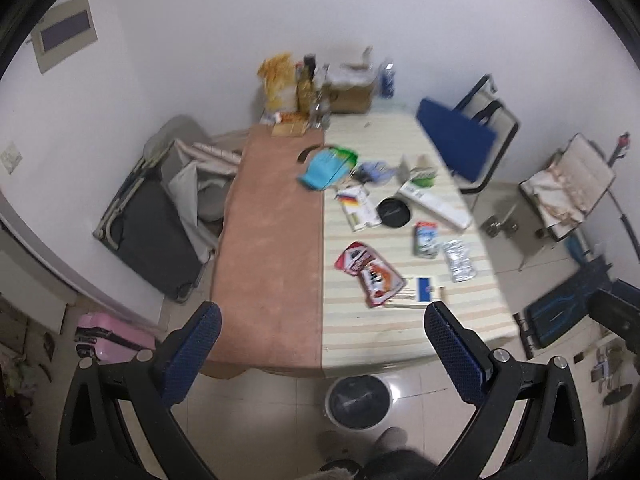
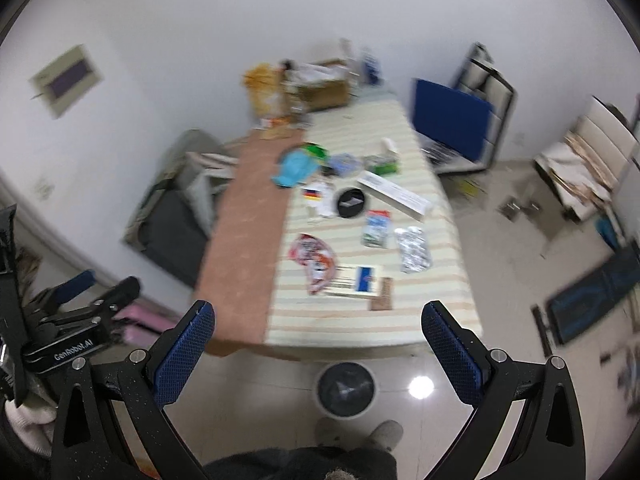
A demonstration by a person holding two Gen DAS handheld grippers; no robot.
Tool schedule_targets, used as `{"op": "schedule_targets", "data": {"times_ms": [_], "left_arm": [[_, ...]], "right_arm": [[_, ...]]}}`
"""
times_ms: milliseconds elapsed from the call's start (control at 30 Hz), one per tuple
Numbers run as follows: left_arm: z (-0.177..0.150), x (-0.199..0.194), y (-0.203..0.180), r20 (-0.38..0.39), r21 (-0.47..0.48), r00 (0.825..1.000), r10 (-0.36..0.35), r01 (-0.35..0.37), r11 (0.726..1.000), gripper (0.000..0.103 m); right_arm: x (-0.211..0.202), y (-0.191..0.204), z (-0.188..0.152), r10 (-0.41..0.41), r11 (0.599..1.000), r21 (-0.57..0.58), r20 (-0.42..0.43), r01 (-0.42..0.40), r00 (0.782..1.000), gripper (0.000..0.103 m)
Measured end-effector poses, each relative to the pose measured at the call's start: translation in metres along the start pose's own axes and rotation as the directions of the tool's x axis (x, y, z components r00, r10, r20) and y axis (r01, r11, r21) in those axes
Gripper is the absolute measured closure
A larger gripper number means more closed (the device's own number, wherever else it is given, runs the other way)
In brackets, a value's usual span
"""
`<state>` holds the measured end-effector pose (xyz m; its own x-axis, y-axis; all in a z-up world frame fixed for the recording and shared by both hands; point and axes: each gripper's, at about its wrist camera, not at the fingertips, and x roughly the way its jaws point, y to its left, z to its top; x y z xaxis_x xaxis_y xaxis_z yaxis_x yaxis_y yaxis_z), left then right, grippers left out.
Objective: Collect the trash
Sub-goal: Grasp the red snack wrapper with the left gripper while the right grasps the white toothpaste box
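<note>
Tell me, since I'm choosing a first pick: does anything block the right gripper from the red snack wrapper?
Nothing visible does. The right gripper, jaws open, hangs above the table's near edge; the red snack wrapper lies uncovered, beside a flat box.

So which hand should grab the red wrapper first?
Probably the right gripper: the red wrapper lies just ahead of its open fingers. The left gripper, also open, sits further left, over the brown cloth.

Glossy floor tiles (image 2: 440, 364), a crinkled shiny foil wrapper (image 1: 459, 260), a matt striped cloth tablecloth (image 1: 400, 320).
</note>
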<state>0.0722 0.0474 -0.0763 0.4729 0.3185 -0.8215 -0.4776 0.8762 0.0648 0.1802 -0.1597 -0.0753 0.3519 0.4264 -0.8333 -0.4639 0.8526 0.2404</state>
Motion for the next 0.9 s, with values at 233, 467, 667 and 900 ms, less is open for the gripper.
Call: {"op": "schedule_targets", "data": {"times_ms": [233,467,667,900], "left_arm": [[0.027,0.118,0.002,-0.178,-0.098,0.982,0.057,-0.076,0.992,0.0],[0.04,0.241,-0.005,-0.396,-0.242,0.917,0.046,-0.153,0.958,0.0],[0.013,0.345,-0.007,-0.591,-0.424,0.798,-0.118,-0.183,0.887,0.002],[-0.011,0.399,-0.018,-0.624,-0.575,0.734,-0.268,-0.199,0.793,0.021]], "right_arm": [[0.1,-0.04,0.04,-0.151,0.989,-0.016,-0.089,0.15,0.985,0.0],[0.25,-0.1,0.12,-0.205,0.978,-0.084,-0.212,0.191,0.955,0.0],[0.379,-0.132,0.169,-0.219,0.971,-0.173,-0.351,0.167,0.91,0.0],[0.488,-0.139,0.191,-0.254,0.939,-0.324,-0.435,0.113,0.864,0.0]]}}
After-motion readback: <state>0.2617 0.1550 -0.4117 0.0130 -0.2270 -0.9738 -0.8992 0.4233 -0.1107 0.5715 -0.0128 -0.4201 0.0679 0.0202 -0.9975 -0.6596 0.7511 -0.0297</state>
